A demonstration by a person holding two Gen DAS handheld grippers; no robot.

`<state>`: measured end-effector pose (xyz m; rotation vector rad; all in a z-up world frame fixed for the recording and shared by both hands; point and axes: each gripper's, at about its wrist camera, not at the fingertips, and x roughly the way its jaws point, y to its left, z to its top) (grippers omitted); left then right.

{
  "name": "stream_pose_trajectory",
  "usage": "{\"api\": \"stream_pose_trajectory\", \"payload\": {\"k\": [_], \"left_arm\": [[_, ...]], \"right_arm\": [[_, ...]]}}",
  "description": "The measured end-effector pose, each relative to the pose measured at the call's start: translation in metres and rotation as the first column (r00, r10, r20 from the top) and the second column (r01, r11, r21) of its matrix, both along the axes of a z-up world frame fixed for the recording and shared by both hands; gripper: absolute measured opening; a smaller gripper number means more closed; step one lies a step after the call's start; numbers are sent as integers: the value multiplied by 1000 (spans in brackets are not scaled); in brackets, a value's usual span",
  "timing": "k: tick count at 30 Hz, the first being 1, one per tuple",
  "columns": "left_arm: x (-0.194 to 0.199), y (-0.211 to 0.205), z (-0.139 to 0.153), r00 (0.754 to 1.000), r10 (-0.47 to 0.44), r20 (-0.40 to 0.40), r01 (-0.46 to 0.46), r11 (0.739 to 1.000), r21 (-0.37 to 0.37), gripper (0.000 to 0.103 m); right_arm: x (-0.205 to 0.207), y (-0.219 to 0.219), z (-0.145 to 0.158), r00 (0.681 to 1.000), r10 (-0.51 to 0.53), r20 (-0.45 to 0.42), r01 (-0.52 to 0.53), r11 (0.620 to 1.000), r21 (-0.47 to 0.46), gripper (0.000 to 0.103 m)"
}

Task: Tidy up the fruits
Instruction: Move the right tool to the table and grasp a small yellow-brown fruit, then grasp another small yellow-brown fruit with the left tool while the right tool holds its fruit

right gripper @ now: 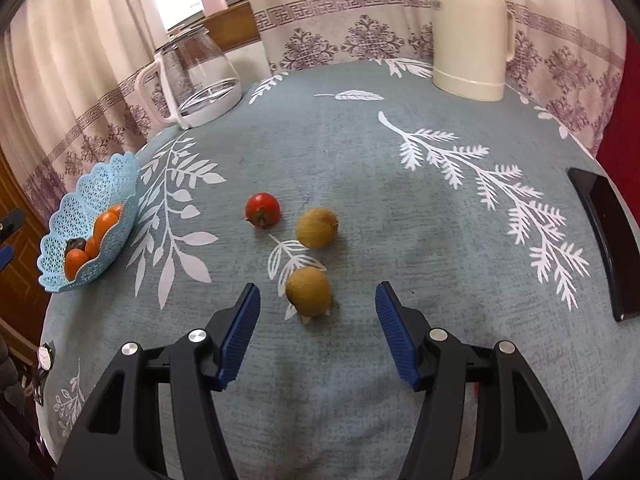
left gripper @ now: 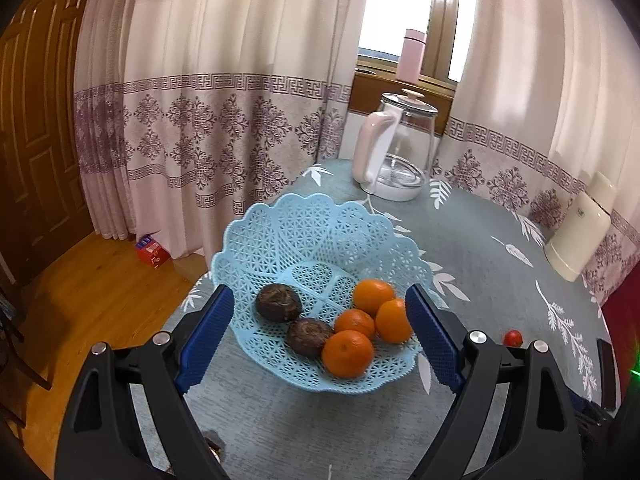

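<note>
Right wrist view shows my right gripper [right gripper: 316, 330] spread wide just short of the nearer kiwi [right gripper: 308, 291] on the tablecloth [right gripper: 400, 240], so next I judge it must advance, pinch, and carry to the blue basket [right gripper: 120, 176], where my left gripper [left gripper: 320, 336] hovers spread.

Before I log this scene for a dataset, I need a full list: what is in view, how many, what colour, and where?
Basket: one, light blue lattice, left edge of table.
Oranges: four, orange, in basket.
Dark fruits: two, brown, in basket beside oranges.
Tomato: one, red, on cloth, mid-table.
Kiwis: two, yellow-brown, on cloth near tomato.
Glass kettle: one, clear with pink handle, far side of table.
Cream jug: one, far right of table.
Pink bottle: one, windowsill.
Red box: one, floor by curtain.
Left claw: open, around basket.
Right claw: open, before nearer kiwi.
</note>
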<state>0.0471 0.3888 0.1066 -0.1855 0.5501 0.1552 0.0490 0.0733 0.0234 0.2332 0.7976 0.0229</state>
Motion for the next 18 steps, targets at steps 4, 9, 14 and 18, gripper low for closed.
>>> {"api": "stream_pose_trajectory", "payload": {"k": [4,9,14,18], "left_arm": [[0,-6,0,1000,-17,0,17,1000,9,89],[-1,-10,0,1000,-26,3,26,1000,16,89],[-1,-11,0,1000,-28,1,28,999,19,89],[-2,-15,-1,999,-39,-3,39,999,31,89]], "right_arm": [[8,8,-3,999,33,-13,-33,999,-17,50],[16,11,-7,999,38,-31,-39,999,-27,41],[20,12,-10,999,39,-38,-41,998,-40,32],[20,10,-10,999,35,-36,-37,998,-42,26]]}}
